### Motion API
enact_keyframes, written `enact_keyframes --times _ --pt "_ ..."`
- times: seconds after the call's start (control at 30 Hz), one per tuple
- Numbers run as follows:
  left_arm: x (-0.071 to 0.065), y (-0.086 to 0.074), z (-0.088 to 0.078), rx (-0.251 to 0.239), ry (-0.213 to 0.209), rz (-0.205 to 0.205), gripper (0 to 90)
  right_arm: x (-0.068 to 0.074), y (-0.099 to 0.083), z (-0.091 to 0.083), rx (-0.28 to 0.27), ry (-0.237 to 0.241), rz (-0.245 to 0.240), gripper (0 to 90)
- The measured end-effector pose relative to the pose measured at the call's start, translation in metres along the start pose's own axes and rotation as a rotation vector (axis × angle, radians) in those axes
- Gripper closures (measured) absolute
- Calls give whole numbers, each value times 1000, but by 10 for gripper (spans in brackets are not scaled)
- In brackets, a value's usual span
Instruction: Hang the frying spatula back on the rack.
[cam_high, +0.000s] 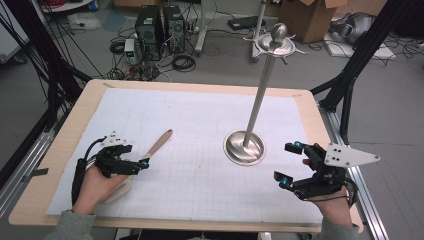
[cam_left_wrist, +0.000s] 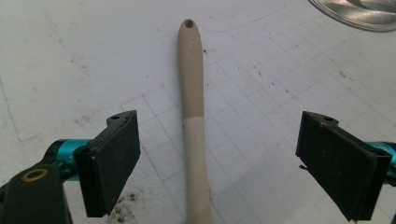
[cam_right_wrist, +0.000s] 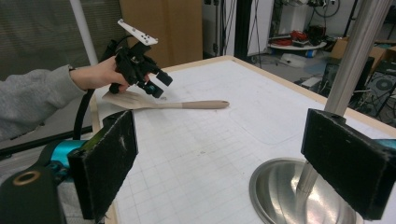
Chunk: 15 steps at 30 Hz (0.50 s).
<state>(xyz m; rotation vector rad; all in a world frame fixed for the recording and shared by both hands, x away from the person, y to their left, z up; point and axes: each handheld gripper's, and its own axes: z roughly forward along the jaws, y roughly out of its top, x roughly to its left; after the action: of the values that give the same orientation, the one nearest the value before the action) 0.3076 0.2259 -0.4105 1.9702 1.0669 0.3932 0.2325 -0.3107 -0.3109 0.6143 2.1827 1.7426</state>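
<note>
Beige wooden spatula with a holed handle (cam_left_wrist: 193, 116) is lying flat on the white gridded mat (cam_high: 200, 170), straddled for a handle pinch | left gripper (cam_left_wrist: 217, 158) gaping, untouched; right gripper (cam_right_wrist: 233, 163) being held agape beside the steel pole stand (cam_right_wrist: 303, 196), idle

Black tools (cam_high: 143, 163) with teal fittings, grey plates, grey sleeves (cam_right_wrist: 32, 100)

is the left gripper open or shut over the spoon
Open: the left gripper has its jaws spread wide apart, with the wooden spoon handle lying untouched between them.
</note>
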Motion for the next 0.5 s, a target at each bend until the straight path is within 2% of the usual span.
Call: enact_keyframes --times 0.17,0.33,0.5 --pt "1 -2 4 24 15 3 155 0 0 1 7 0 6 97" --pt "3 -5 5 21 33 -10 177 0 -1 2 15 3 7 97" --pt "1 -7 8 38 44 0 218 0 -1 3 16 4 8 97"
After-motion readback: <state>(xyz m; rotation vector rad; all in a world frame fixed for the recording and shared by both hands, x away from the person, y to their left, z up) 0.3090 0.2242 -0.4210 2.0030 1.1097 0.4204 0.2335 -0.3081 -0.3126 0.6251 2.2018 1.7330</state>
